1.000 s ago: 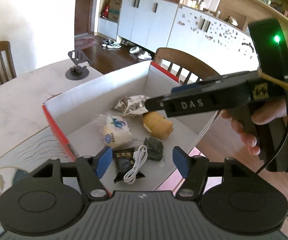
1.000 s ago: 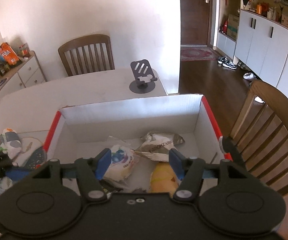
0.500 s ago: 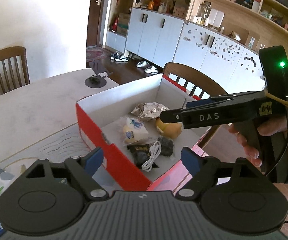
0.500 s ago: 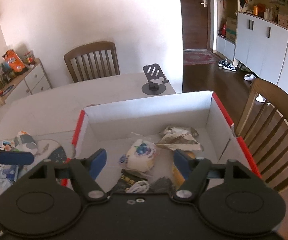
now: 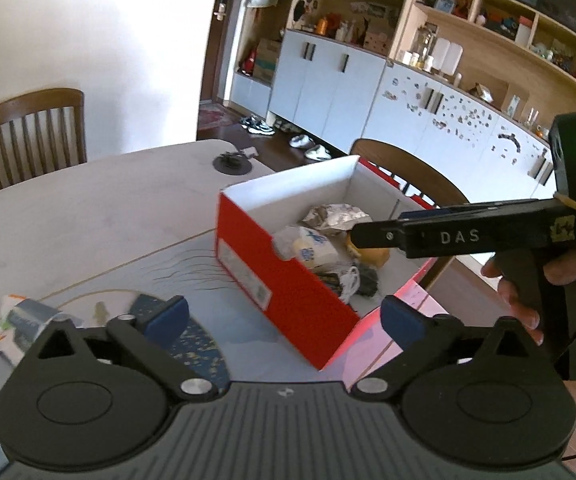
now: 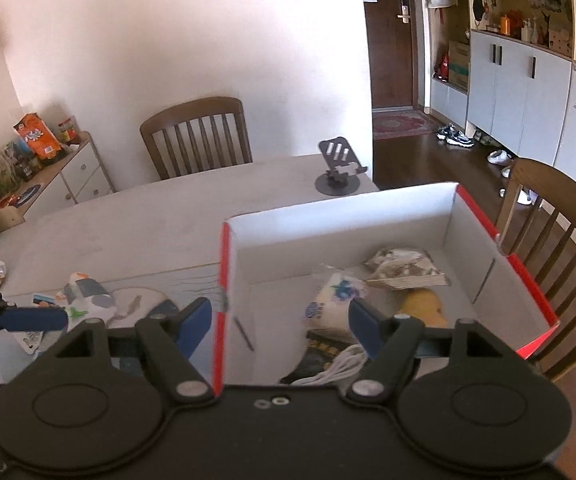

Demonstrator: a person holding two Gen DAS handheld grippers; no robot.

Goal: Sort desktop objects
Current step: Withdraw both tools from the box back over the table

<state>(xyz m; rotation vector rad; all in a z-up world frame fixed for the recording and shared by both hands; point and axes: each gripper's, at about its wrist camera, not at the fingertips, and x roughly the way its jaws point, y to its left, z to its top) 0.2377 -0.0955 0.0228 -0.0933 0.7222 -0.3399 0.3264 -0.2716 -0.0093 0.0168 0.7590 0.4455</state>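
Tools hung empty above the counter (image 6: 127, 216): the left tool (image 5: 283, 316) was spreading its jaws, the right tool (image 6: 279, 320) gaped, neither gripping anything. Beyond them the red-and-white box (image 5: 279, 280) already held snacks and a white cable (image 6: 340, 364). Loose packets (image 6: 87, 296) waited leftward; fetching one seemed the next step.

Both grippers, the left gripper (image 5: 283, 314) and the right gripper (image 6: 279, 322), are matte black with blue finger pads, silver pivot screws and round housings, the right one's arm lettered "DAS" beneath a green light.
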